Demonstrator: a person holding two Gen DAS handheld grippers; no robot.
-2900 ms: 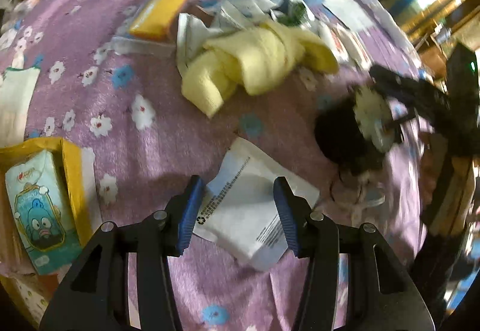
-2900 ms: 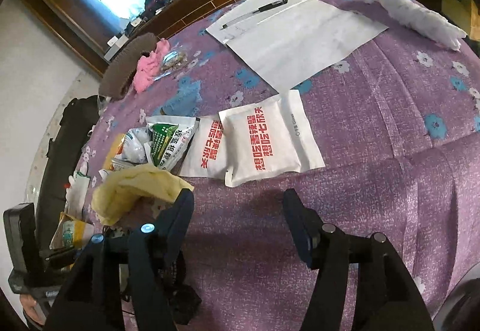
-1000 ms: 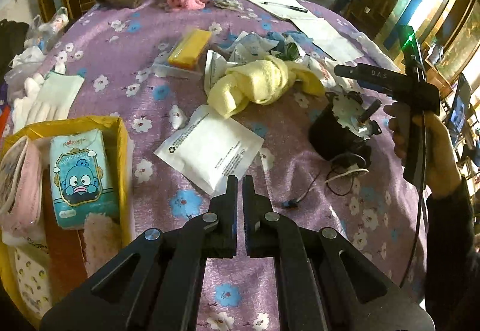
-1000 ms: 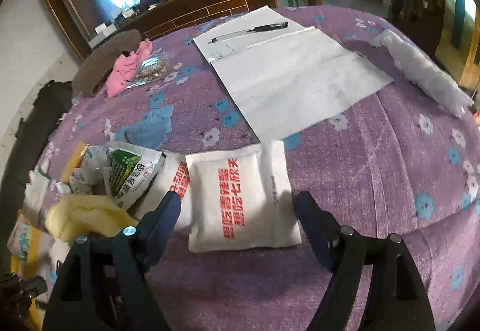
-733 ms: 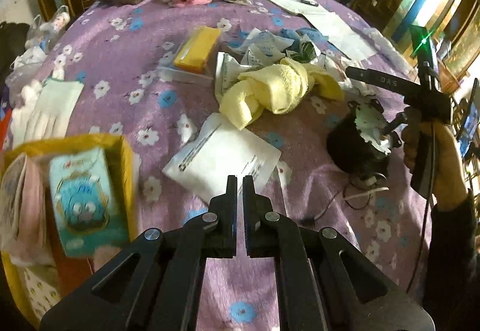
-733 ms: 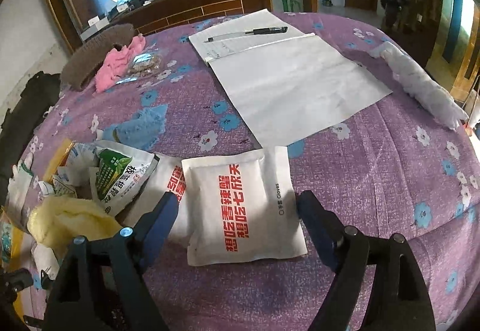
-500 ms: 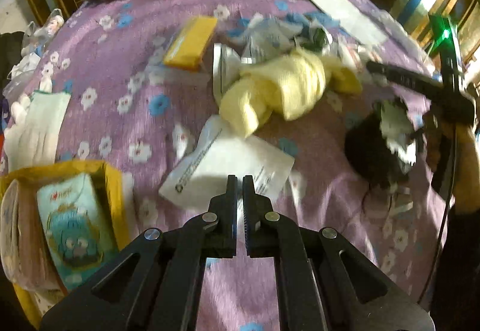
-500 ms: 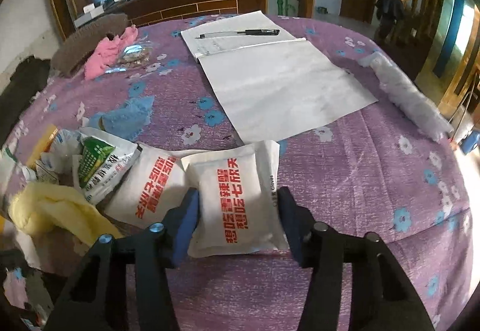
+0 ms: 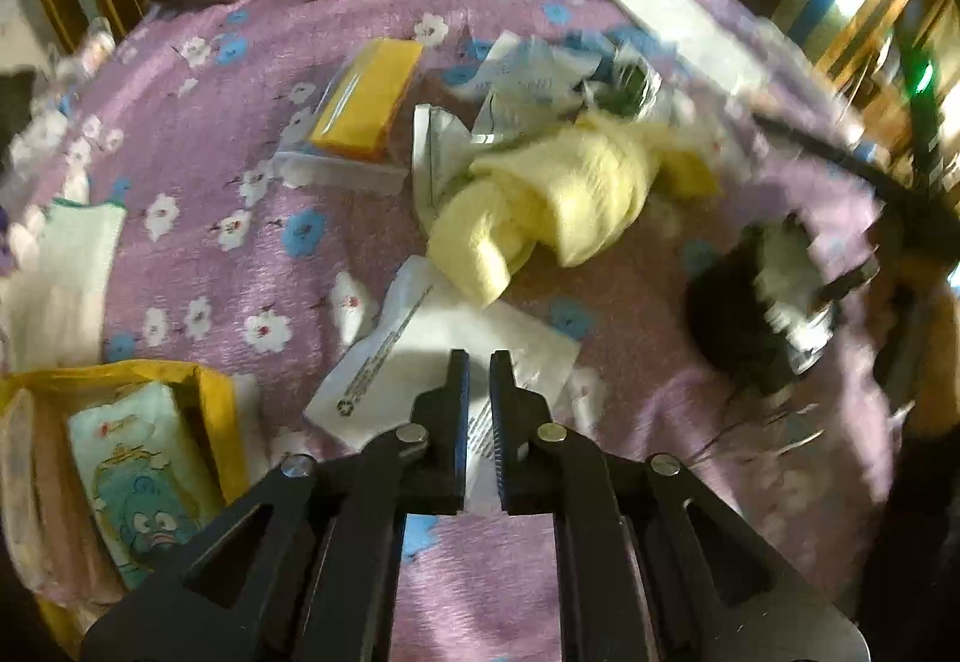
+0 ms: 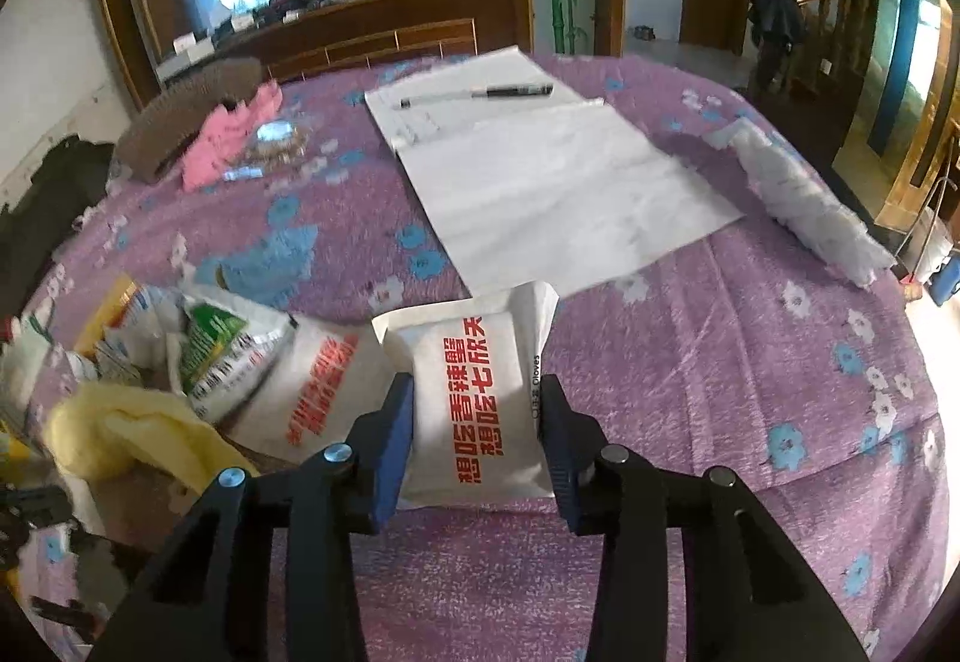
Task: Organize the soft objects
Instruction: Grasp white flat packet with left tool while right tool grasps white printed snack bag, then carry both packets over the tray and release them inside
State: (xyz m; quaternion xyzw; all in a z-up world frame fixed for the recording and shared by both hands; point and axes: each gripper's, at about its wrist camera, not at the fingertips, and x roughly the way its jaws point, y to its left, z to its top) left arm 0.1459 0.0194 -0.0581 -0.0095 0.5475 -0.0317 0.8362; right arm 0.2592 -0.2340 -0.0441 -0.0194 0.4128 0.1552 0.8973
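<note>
Your right gripper (image 10: 477, 422) is closing on the white pouch (image 10: 474, 392) (wide open a second ago); your left gripper (image 9: 477, 386), clenched and empty, hovers over the flat packet (image 9: 420, 362).

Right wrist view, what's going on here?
A person is sorting soft goods on a table under a purple flowered cloth. The right tongs are closing around a white pillow-shaped packet with red printing, and its sides already bulge against the blue pads. The left tongs hang nearly shut and empty over a flat white paper packet, beside a yellow box already holding a pale blue cartoon tissue pack.
</note>
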